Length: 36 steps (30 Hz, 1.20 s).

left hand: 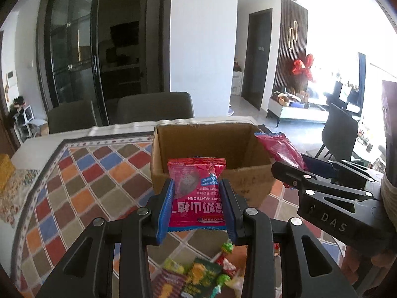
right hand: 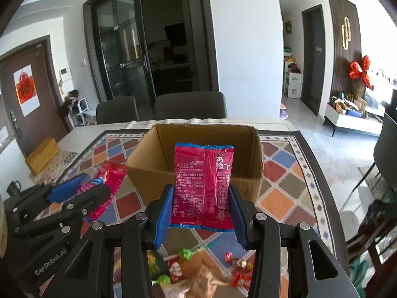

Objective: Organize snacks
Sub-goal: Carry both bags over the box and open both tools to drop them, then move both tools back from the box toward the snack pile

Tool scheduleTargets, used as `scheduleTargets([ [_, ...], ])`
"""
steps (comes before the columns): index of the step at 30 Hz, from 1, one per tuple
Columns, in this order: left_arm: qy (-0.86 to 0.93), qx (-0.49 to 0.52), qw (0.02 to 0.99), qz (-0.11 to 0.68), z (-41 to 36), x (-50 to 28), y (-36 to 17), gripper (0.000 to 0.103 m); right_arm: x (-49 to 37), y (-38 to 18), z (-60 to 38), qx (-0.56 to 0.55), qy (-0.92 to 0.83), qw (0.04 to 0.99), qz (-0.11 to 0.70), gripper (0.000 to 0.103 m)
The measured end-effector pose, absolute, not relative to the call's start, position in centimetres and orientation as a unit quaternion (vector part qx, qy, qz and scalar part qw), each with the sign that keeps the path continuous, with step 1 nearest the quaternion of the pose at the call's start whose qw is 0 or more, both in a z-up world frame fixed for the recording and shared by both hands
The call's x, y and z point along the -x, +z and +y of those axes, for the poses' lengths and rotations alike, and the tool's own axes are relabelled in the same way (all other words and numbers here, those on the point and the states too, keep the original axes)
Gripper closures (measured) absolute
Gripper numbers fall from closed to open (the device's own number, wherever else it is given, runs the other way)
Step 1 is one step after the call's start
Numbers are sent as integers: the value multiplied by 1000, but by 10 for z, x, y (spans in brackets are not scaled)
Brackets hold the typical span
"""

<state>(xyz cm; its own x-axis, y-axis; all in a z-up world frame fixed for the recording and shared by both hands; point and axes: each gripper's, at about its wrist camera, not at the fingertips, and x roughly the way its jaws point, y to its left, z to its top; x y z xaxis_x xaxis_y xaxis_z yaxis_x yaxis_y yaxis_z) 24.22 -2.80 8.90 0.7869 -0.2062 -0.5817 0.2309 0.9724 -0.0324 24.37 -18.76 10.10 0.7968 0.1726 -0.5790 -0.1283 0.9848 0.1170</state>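
Observation:
My left gripper (left hand: 196,186) is shut on a red hawthorn snack bag (left hand: 197,193), held upside down above the table just in front of an open cardboard box (left hand: 173,146). My right gripper (right hand: 201,191) is shut on a second red snack bag (right hand: 203,186), also held in front of the same box (right hand: 148,154). In the left wrist view the right gripper (left hand: 297,166) with its bag (left hand: 278,146) is at the box's right side. In the right wrist view the left gripper (right hand: 82,186) with its bag (right hand: 106,188) is at the left.
A patchwork tablecloth (left hand: 86,181) covers the table. Several loose snacks and candies (left hand: 206,273) lie below the grippers near the front edge, also in the right wrist view (right hand: 198,268). A yellow box (right hand: 42,156) is at the far left. Two chairs (right hand: 188,106) stand behind the table.

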Motion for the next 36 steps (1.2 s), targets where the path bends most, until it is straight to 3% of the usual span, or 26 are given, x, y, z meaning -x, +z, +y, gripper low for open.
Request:
scheduleTargets([
  [22,-115,-26,914,388,-44,-372,75,65,-359,89,-194,-51,88,913,395,58],
  [36,-113,-38,926,357,-41,-331,88,48,-336,90,-197,-55,85,915,391,54],
])
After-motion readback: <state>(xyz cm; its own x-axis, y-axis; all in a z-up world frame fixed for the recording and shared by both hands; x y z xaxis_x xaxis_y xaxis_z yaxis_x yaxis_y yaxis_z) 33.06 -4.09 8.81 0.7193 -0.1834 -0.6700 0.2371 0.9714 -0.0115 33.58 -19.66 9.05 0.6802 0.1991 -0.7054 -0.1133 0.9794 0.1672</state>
